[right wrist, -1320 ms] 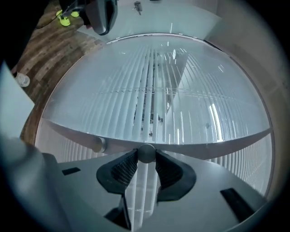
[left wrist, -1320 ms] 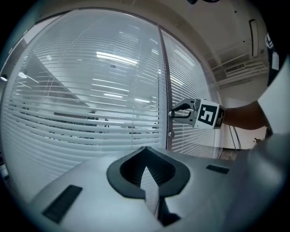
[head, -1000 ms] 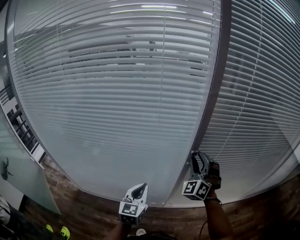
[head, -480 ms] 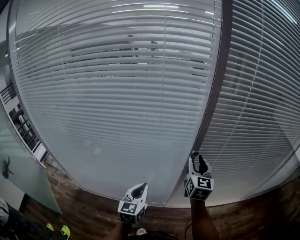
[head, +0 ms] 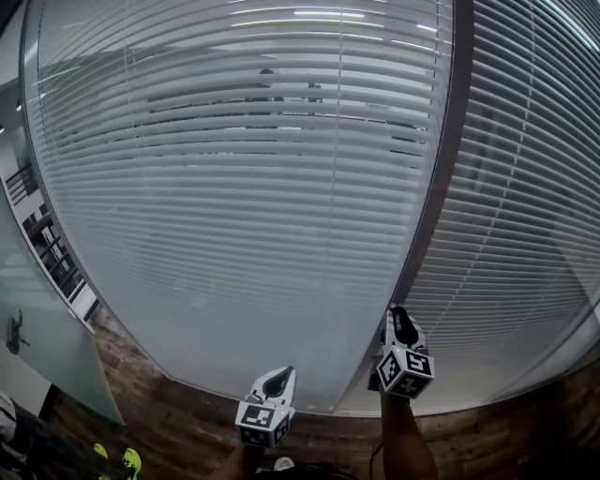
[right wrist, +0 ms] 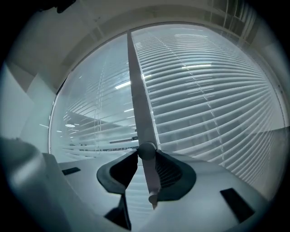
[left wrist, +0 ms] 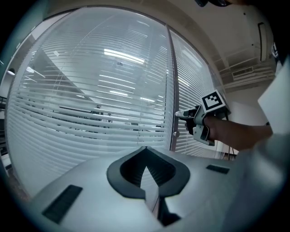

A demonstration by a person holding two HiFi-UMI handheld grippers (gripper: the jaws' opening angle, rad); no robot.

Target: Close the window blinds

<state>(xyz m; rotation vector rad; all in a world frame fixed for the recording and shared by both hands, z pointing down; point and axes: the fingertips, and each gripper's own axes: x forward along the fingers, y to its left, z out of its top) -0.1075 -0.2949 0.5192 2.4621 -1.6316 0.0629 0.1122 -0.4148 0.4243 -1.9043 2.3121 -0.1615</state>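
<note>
**Twisting the blind knob, almost shut**

Right gripper (head: 398, 317) had just been closing its jaws and pinched the knob (right wrist: 146, 151) on the frame (head: 427, 216). Left gripper (head: 277, 377) hung clenched and empty. Best bet was a square pinch and a slow roll, so no slipping. Blinds (head: 234, 234) hung right ahead, upper slats gappy. No containers anywhere.

A room with big glass windows
I see two wide windows (head: 234, 187) with a dark post (head: 436, 187) between them. The floor (head: 187, 417) under them is brown, like wood. On the left stands a cloudy glass door (head: 52, 370) with a handle. Long lights (head: 319, 13) shine in the glass. The ceiling (left wrist: 226, 36) is pale.
</note>
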